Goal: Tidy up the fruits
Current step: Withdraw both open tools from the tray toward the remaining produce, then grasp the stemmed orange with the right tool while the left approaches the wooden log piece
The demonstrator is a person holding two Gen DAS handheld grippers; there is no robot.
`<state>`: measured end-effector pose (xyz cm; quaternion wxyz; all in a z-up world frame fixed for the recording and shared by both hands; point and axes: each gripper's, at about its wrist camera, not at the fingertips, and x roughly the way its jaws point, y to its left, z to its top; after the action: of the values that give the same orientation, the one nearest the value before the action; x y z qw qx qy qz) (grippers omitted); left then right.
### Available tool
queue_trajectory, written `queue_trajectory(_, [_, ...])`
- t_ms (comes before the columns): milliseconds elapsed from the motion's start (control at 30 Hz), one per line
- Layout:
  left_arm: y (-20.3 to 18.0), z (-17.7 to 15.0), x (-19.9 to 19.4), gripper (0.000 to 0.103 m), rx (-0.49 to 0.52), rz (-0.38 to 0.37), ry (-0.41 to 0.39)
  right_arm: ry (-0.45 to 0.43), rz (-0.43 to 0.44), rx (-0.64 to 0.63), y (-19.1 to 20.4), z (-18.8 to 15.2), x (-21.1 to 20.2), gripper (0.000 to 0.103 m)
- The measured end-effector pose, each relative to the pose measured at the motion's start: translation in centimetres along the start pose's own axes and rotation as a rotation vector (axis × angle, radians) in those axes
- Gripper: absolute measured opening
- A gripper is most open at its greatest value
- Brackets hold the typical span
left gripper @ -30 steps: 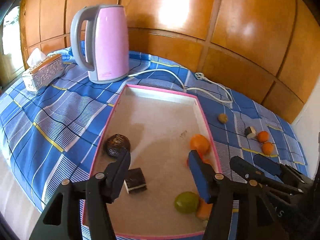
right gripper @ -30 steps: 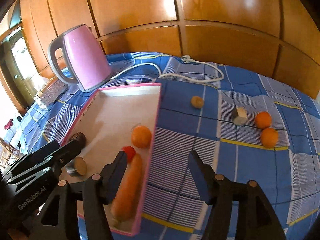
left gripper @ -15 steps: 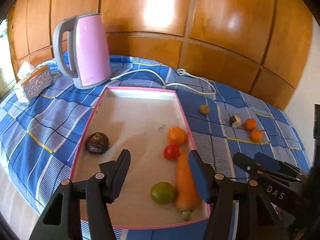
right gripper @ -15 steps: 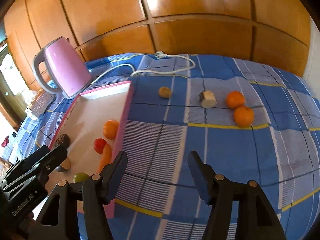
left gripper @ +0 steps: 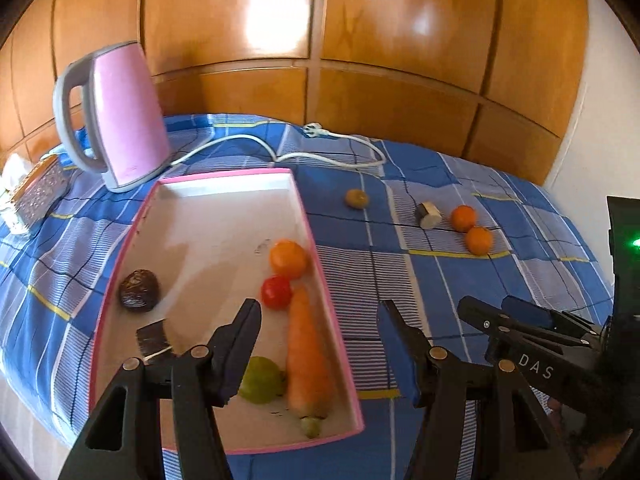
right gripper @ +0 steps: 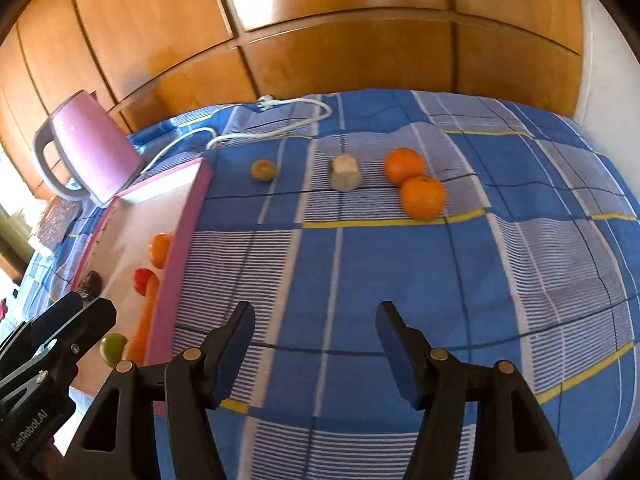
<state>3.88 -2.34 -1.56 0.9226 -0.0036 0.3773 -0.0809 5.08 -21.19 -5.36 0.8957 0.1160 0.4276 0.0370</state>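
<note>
A pink-rimmed tray (left gripper: 308, 224) on the blue checked cloth holds an orange (left gripper: 287, 258), a red tomato (left gripper: 276, 292), a carrot (left gripper: 306, 356), a green fruit (left gripper: 262, 380), a dark round fruit (left gripper: 139, 291) and a dark square piece (left gripper: 154, 338). On the cloth to the right lie two oranges (right gripper: 422, 197) (right gripper: 403, 165), a pale stubby piece (right gripper: 345, 172) and a small brown fruit (right gripper: 264, 170). My left gripper (left gripper: 318, 316) is open above the tray's near right edge. My right gripper (right gripper: 314, 320) is open and empty over bare cloth, short of the oranges.
A pink kettle (left gripper: 116, 116) stands behind the tray, its white cord (left gripper: 320, 152) trailing across the cloth. A tissue box (left gripper: 34, 192) sits at the far left. Wooden panels back the surface. The tray's rim (right gripper: 182, 240) is left of my right gripper.
Both grippers have pulled back and swung right. The left one now sits over the tray's right edge; the right one has left the tray and faces the loose oranges.
</note>
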Motion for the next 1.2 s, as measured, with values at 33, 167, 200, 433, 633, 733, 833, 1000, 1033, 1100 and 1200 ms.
queue_trajectory(33, [-0.3, 0.0, 0.1, 0.061, 0.007, -0.004, 0.001, -0.001, -0.006, 0.007, -0.4, 0.0, -0.1, 0.064])
queue_trajectory(167, [-1.5, 0.2, 0.6, 0.061, 0.031, -0.025, 0.011, -0.001, -0.031, 0.040, -2.1, -0.2, -0.1, 0.064])
queue_trajectory(200, [-1.7, 0.2, 0.8, 0.061, 0.034, -0.029, 0.013, -0.002, -0.036, 0.046, -2.4, -0.2, -0.1, 0.064])
queue_trajectory(433, [-3.2, 0.2, 1.8, 0.061, 0.055, -0.046, 0.034, 0.006, -0.066, 0.089, -4.6, -0.5, 0.0, 0.064])
queue_trajectory(633, [-4.1, 0.3, 2.6, 0.061, 0.067, -0.058, 0.046, 0.013, -0.072, 0.100, -5.4, -0.5, 0.4, 0.064])
queue_trajectory(733, [-4.5, 0.4, 3.2, 0.061, 0.068, -0.064, 0.056, 0.016, -0.073, 0.105, -5.7, -0.5, 0.6, 0.064])
queue_trajectory(833, [-4.8, 0.3, 3.7, 0.061, 0.067, -0.066, 0.067, 0.019, -0.078, 0.112, -6.2, -0.4, 0.8, 0.064])
queue_trajectory(1000, [-5.4, 0.4, 4.6, 0.061, 0.072, -0.072, 0.080, 0.023, -0.089, 0.116, -6.8, 0.0, 1.3, 0.064])
queue_trajectory(1033, [-5.6, 0.5, 4.8, 0.061, 0.074, -0.072, 0.081, 0.023, -0.090, 0.114, -6.8, 0.1, 1.4, 0.064])
queue_trajectory(1100, [-5.8, 0.7, 5.1, 0.061, 0.076, -0.073, 0.083, 0.024, -0.092, 0.106, -6.9, 0.5, 1.7, 0.064])
queue_trajectory(1200, [-6.2, 1.1, 5.6, 0.061, 0.073, -0.074, 0.086, 0.020, -0.099, 0.087, -6.8, 1.2, 2.3, 0.064])
